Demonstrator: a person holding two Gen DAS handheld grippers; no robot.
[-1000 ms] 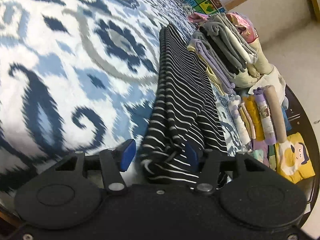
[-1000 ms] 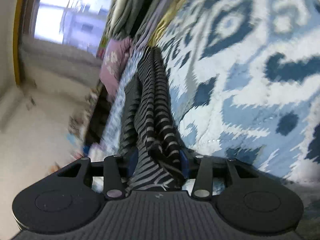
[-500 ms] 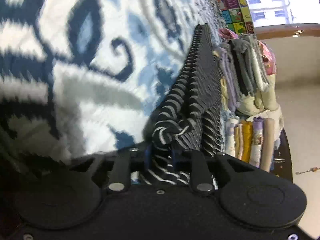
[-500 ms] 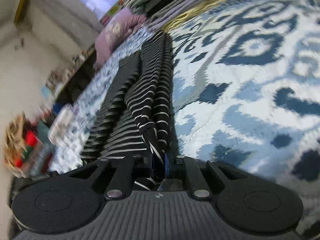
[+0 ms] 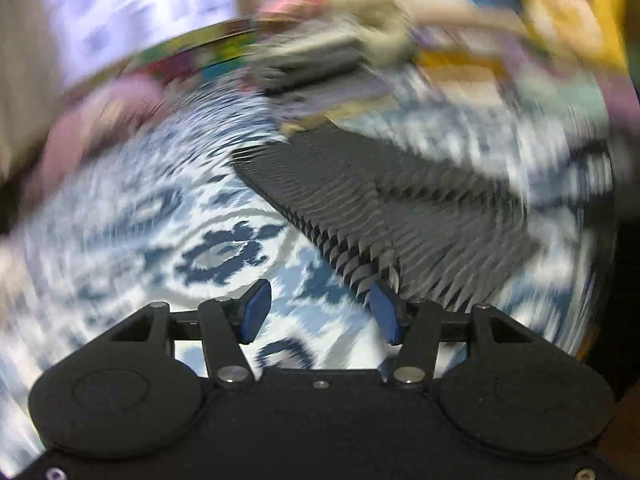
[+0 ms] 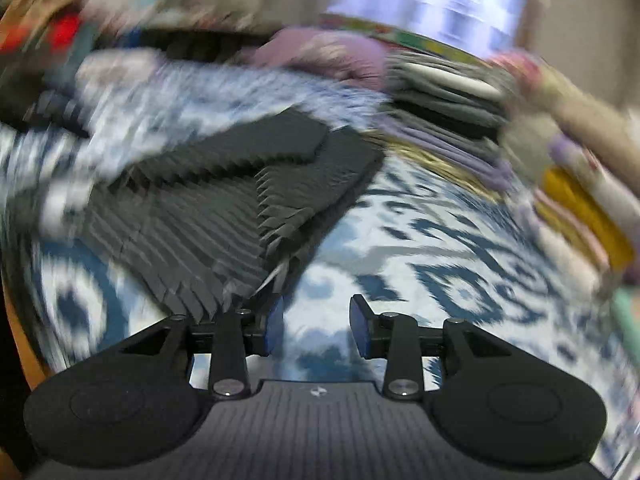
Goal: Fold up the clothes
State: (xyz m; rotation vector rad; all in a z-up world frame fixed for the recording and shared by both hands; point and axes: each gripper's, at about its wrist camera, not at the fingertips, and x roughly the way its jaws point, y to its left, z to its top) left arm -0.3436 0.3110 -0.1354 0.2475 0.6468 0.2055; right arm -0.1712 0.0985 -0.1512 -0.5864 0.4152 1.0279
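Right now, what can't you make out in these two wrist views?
- Striped garment: motion blur in both views smears its fold lines.
- Stacked clothes: blurred, pieces uncountable.
- Left gripper and right gripper, jaws opening, nothing between: whether either finger brushes the garment's edge is unclear.

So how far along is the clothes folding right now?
Done: a stack of folded clothes sits at the far edge of the patterned blanket. In hand: nothing; the striped garment lies folded flat, and the left gripper and right gripper have jaws opening, empty. Left: probably one more fold, then stacking it.
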